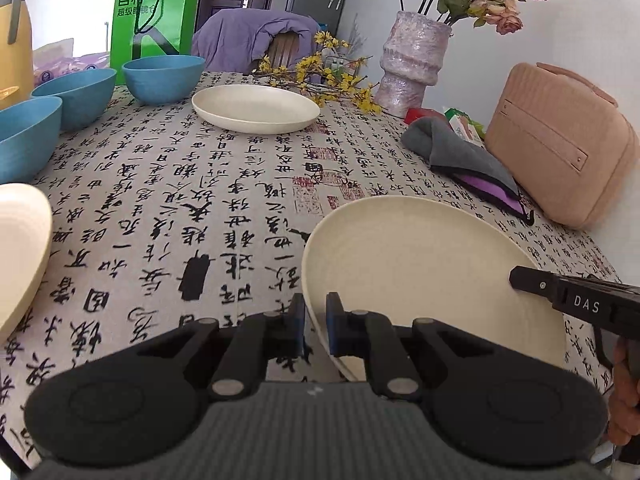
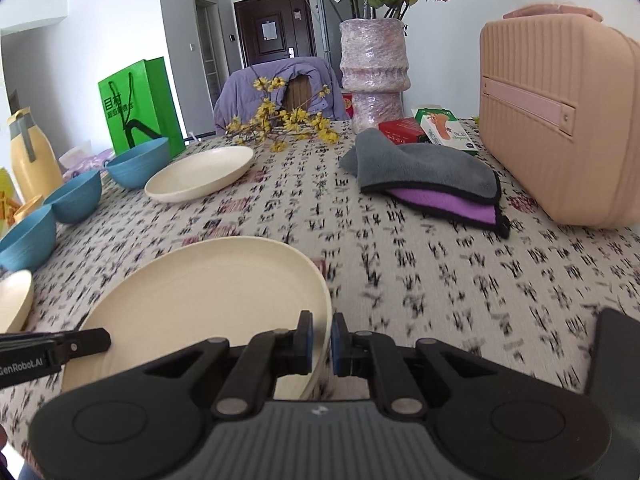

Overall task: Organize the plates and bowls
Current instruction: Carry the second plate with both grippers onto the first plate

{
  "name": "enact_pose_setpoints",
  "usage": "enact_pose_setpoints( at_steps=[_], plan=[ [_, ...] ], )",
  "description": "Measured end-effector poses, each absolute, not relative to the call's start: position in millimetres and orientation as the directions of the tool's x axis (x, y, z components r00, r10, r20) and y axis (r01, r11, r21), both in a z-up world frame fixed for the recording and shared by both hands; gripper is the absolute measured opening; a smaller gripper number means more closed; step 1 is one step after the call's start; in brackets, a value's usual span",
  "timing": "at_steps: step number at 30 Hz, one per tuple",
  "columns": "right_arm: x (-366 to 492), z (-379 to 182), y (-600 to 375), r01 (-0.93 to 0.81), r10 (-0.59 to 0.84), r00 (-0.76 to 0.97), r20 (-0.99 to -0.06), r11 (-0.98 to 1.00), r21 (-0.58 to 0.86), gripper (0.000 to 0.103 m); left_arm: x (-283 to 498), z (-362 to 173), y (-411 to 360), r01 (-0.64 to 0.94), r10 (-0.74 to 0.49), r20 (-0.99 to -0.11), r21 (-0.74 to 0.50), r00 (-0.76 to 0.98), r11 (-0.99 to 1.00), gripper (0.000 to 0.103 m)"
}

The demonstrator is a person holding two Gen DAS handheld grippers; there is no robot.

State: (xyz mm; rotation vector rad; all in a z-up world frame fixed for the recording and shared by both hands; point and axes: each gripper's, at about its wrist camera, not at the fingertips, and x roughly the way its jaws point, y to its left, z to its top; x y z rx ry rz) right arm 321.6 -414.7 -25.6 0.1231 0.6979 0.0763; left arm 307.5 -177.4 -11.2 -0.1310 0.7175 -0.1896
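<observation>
A cream plate (image 1: 424,264) is held between both grippers just above the tablecloth. My left gripper (image 1: 316,328) is shut on its left rim. My right gripper (image 2: 320,344) is shut on the right rim of the same plate (image 2: 200,300). A second cream plate (image 1: 256,107) lies flat at the far middle, also in the right wrist view (image 2: 200,174). A third cream plate (image 1: 20,248) sits at the left edge, also in the right wrist view (image 2: 14,300). Three blue bowls (image 1: 162,78), (image 1: 76,94), (image 1: 24,140) stand along the far left, also in the right wrist view (image 2: 138,162), (image 2: 76,196), (image 2: 26,240).
A pink case (image 2: 560,120) stands at the right, with folded grey and purple cloths (image 2: 432,180) beside it. A vase (image 2: 374,68) with dried flowers, yellow blossom twigs (image 2: 280,124) and small boxes (image 2: 436,132) are at the back. A green bag (image 1: 154,16) and yellow jug (image 2: 32,152) stand at the left.
</observation>
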Motion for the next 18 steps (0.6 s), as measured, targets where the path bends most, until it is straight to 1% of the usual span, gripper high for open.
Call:
enact_pose_setpoints(
  at_steps=[2,8,18],
  plan=[
    [304.1,-23.0,-408.8,-0.038,0.105,0.773,-0.625,0.992,0.119,0.009,293.5,-9.4,-174.8,0.134,-0.215,-0.632,-0.174,0.745,0.976,0.011],
    [270.0,-16.6,-393.9,-0.03,0.103,0.784,-0.612,0.991,0.128,0.009,268.9,-5.9,-157.9,0.125,-0.207,-0.619,-0.174,0.757,0.977,0.011],
    [255.9,-5.5,-351.7,-0.062,0.122,0.79,-0.601,0.991,0.12,0.009,251.9,5.0,-116.2,0.092,-0.175,-0.599,-0.167,0.781,0.982,0.011]
  ],
)
